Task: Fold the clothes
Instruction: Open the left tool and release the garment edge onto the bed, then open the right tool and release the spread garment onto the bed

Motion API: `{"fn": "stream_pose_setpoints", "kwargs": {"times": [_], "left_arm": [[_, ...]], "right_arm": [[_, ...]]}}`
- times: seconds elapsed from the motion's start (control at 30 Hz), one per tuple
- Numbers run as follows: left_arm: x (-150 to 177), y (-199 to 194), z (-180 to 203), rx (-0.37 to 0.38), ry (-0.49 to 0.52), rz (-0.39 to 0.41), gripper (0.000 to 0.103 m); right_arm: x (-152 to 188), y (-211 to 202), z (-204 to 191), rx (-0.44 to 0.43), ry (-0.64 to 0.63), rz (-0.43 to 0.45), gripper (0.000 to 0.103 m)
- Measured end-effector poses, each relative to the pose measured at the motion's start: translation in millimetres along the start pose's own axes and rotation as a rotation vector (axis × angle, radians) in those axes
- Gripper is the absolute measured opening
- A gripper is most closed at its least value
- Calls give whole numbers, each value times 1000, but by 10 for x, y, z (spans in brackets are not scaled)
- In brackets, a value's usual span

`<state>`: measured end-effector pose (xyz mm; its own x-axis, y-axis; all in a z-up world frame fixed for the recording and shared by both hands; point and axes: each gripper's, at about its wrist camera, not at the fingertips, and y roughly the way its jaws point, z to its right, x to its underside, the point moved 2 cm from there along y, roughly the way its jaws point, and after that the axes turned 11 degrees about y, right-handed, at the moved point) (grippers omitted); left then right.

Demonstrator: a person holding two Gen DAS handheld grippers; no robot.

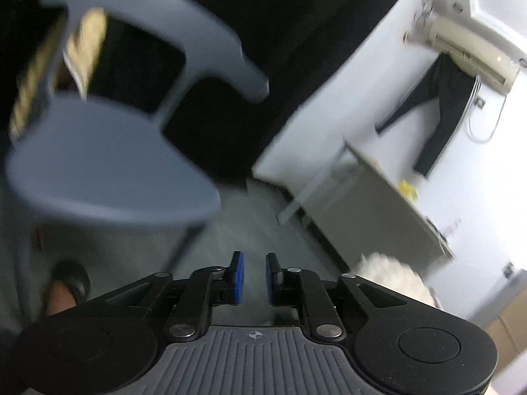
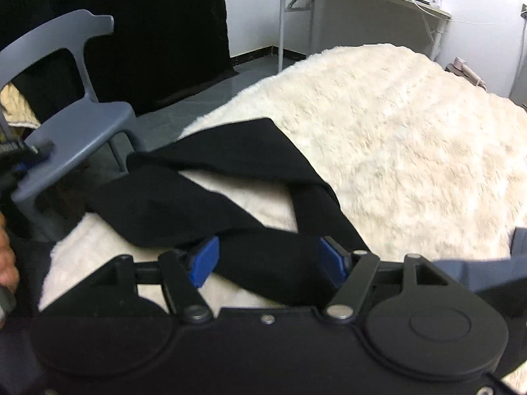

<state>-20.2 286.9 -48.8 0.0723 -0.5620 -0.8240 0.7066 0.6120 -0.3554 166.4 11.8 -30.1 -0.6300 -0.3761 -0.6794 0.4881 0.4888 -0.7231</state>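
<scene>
A black garment point(image 2: 230, 177) lies twisted and bunched on a fluffy white cover point(image 2: 395, 125), its left end trailing off toward the chair. My right gripper point(image 2: 268, 258) is open, its blue pads apart just over the near part of the garment, which passes between them. My left gripper point(image 1: 253, 278) is held off to the side, tilted, with its blue pads a narrow gap apart and nothing between them. It points at the floor below a grey chair. Only a corner of the white cover point(image 1: 392, 273) shows in the left wrist view. The left gripper's edge shows at far left in the right wrist view point(image 2: 29, 158).
A grey plastic chair point(image 2: 75, 131) stands left of the cover, also blurred in the left wrist view point(image 1: 108, 161). A grey folding table point(image 2: 362, 10) stands along the back wall. Black trousers point(image 1: 431, 112) hang on the wall under an air conditioner point(image 1: 467, 49). A black curtain point(image 2: 148, 33) hangs behind the chair.
</scene>
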Motion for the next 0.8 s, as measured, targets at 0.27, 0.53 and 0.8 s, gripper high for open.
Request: {"fn": "stream_pose_setpoints", "kwargs": {"times": [0.27, 0.53, 0.8], "left_arm": [[-62, -69, -27, -48, -47, 28, 45], [-78, -67, -283, -172, -202, 70, 74], [-129, -195, -190, -254, -98, 220, 102]], "right_arm": [[14, -144, 79, 19, 3, 30, 67], [497, -149, 434, 99, 58, -53, 70], [792, -229, 574, 108, 143, -37, 70]]}}
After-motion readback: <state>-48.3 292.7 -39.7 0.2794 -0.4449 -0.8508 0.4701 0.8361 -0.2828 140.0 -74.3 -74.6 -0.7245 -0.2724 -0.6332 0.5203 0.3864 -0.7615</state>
